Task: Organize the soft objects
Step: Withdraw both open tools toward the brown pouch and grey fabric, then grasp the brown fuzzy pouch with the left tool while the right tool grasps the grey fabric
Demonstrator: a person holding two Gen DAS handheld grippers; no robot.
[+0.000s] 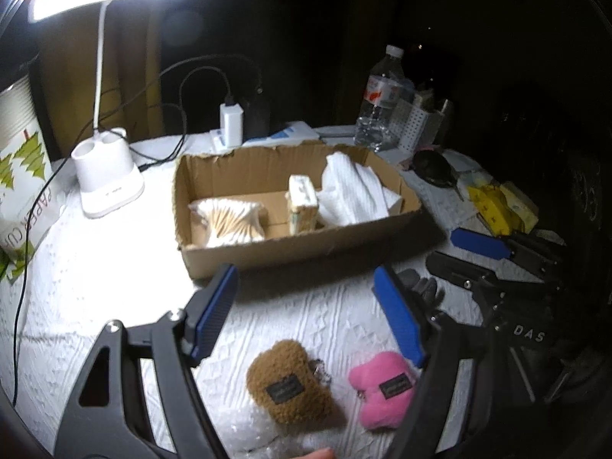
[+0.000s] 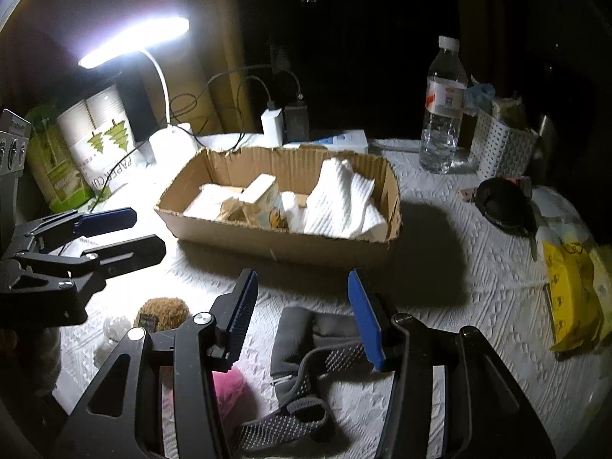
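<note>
A cardboard box [image 1: 229, 256] [image 2: 267, 243] stands mid-table and holds a white cloth [image 1: 355, 191] [image 2: 340, 206], a cotton-swab bag [image 1: 229, 222] and a small carton [image 1: 302, 204]. A brown fuzzy pouch [image 1: 290, 386] [image 2: 164, 311] and a pink plush pouch [image 1: 382, 386] [image 2: 229, 390] lie on the white tablecloth under my left gripper [image 1: 306, 313], which is open and empty above them. My right gripper [image 2: 302, 317] is open and empty above a grey strap glove [image 2: 306, 367]. The right gripper also shows in the left wrist view [image 1: 466, 252]. The left gripper shows in the right wrist view [image 2: 126, 233].
A lit white desk lamp [image 1: 107, 176] and a paper-cup pack [image 1: 23, 176] stand at the left. Chargers and cables [image 1: 231, 122] sit behind the box. A water bottle [image 2: 441, 114], white basket [image 2: 501, 149], black pouch [image 2: 505, 206] and yellow packets [image 2: 570, 298] lie at the right.
</note>
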